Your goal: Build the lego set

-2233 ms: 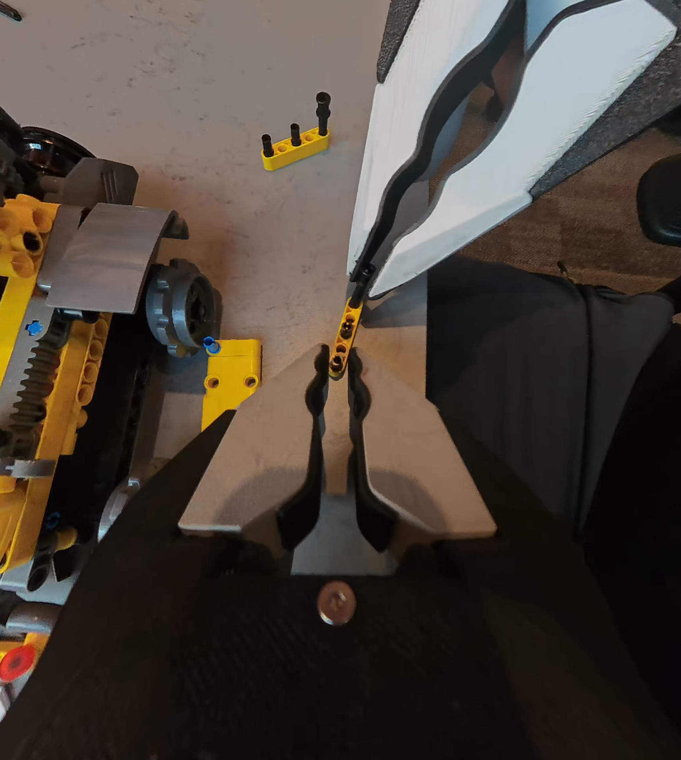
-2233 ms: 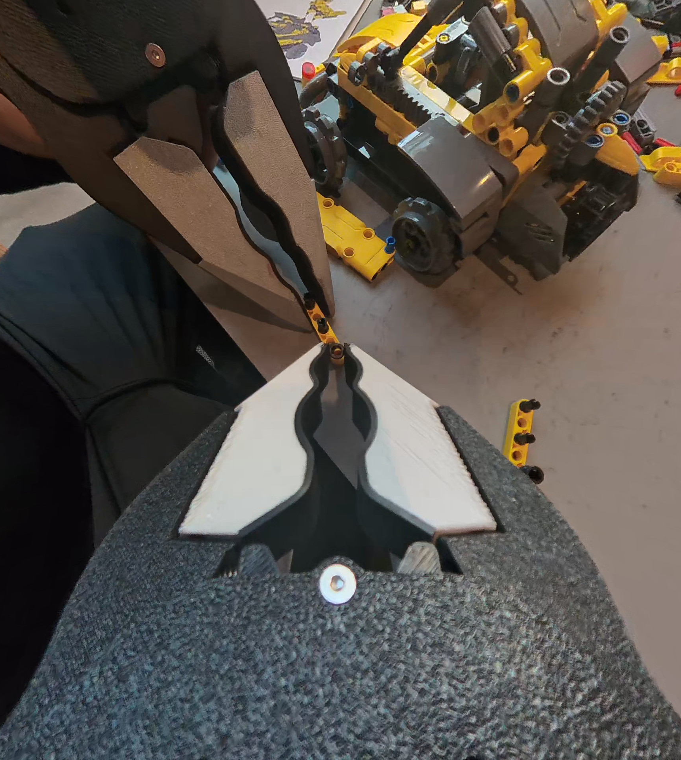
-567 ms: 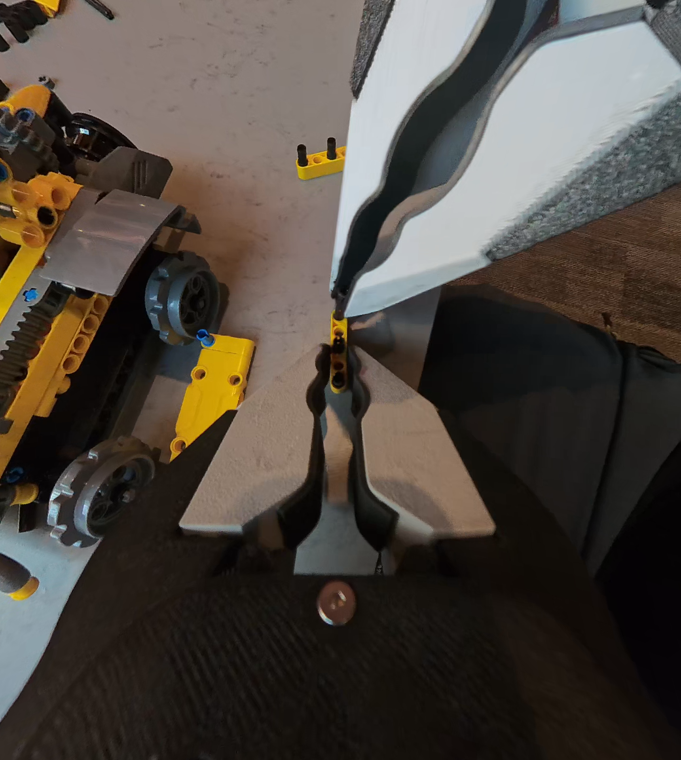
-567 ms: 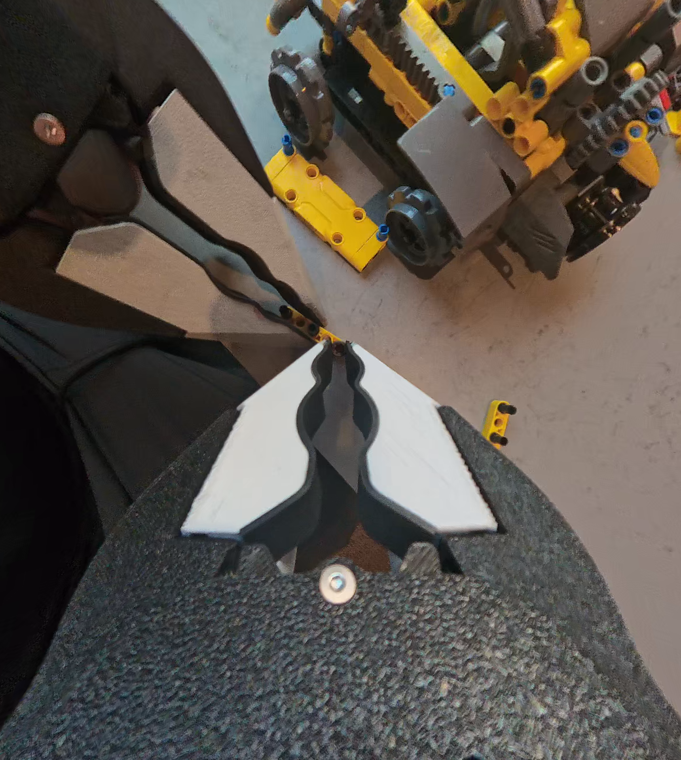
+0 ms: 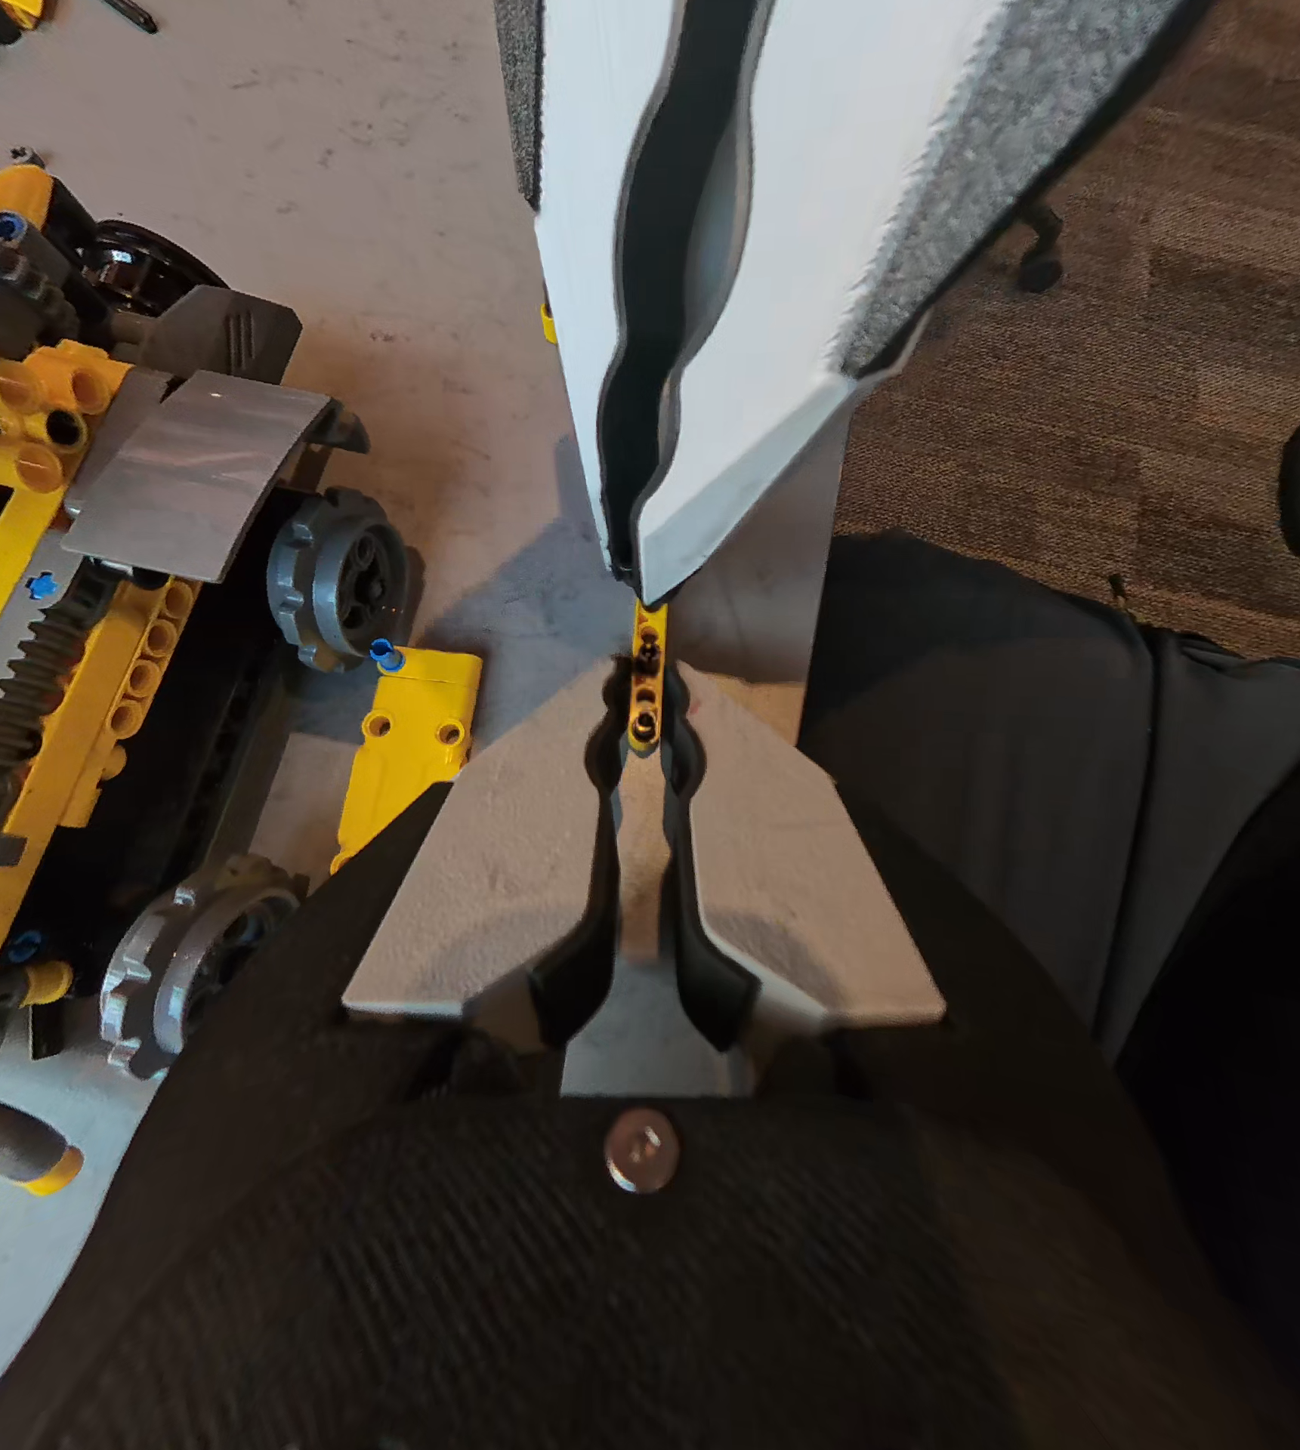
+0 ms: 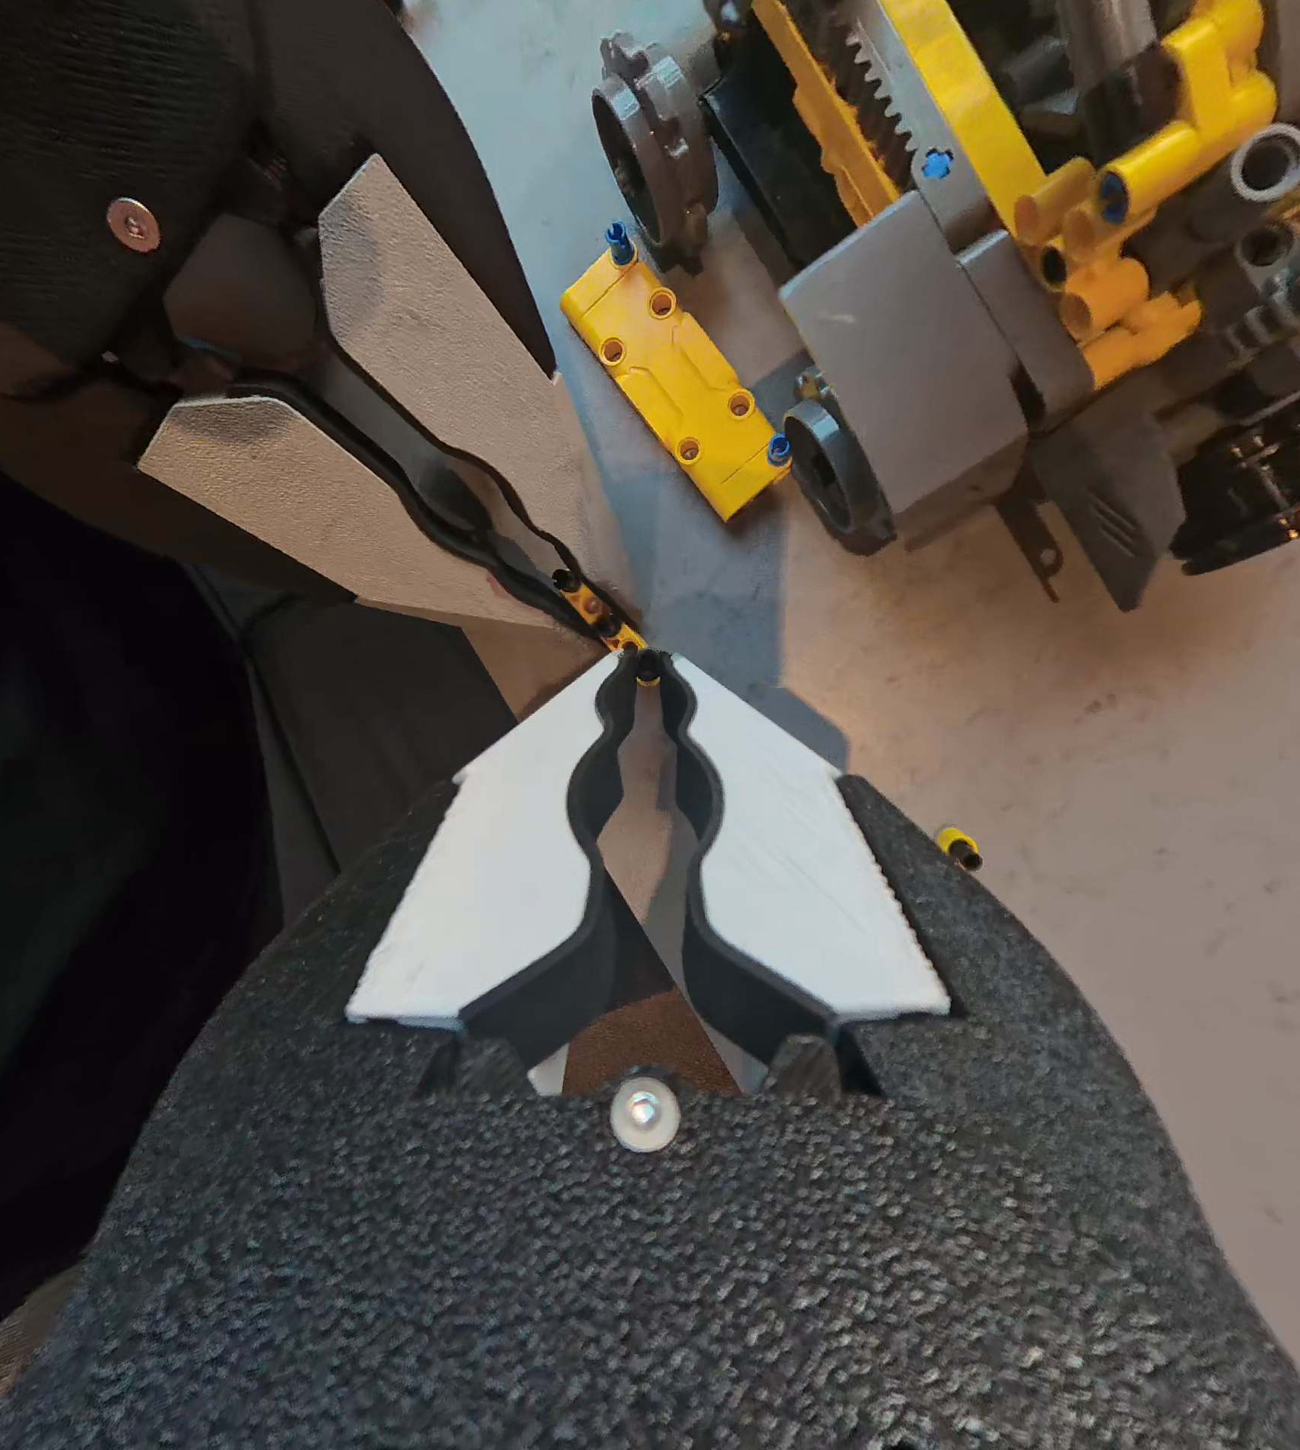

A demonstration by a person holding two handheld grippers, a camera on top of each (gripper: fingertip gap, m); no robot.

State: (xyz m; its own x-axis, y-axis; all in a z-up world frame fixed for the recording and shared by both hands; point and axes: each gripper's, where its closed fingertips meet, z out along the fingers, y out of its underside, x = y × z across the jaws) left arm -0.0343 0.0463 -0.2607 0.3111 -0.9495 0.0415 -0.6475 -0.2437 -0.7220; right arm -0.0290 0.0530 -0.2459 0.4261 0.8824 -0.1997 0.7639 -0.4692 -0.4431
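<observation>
Over table (image 5: 395, 196) edge, near my lap: small yellow beam (image 5: 645, 683) hangs in the air btwn both tools, off the surface
Left gripper (image 5: 642, 694): pressed together on beam's near end; beam sits lengthwise in the tip notch, black pin stubs poking out its holes
Right gripper (image 6: 646, 667): tips closed on beam's far end, right at a black pin (image 6: 646, 673); pinching pin or beam itself, can't tell
Changed vs approx. 2 s ago: right gripper swung closer & more head-on; beam now runs straight tip to tip; both pinches unchanged
Beam vs grippers: touching both, a short bare stretch btwn the tips
Nearby: yellow panel (image 5: 411, 737) flat on table, just left of my left tip; grey wheel (image 5: 340, 581) of yellow model (image 5: 42, 628) beside it; spare yellow piece (image 6: 956, 847) mostly hidden behind right gripper's body
</observation>
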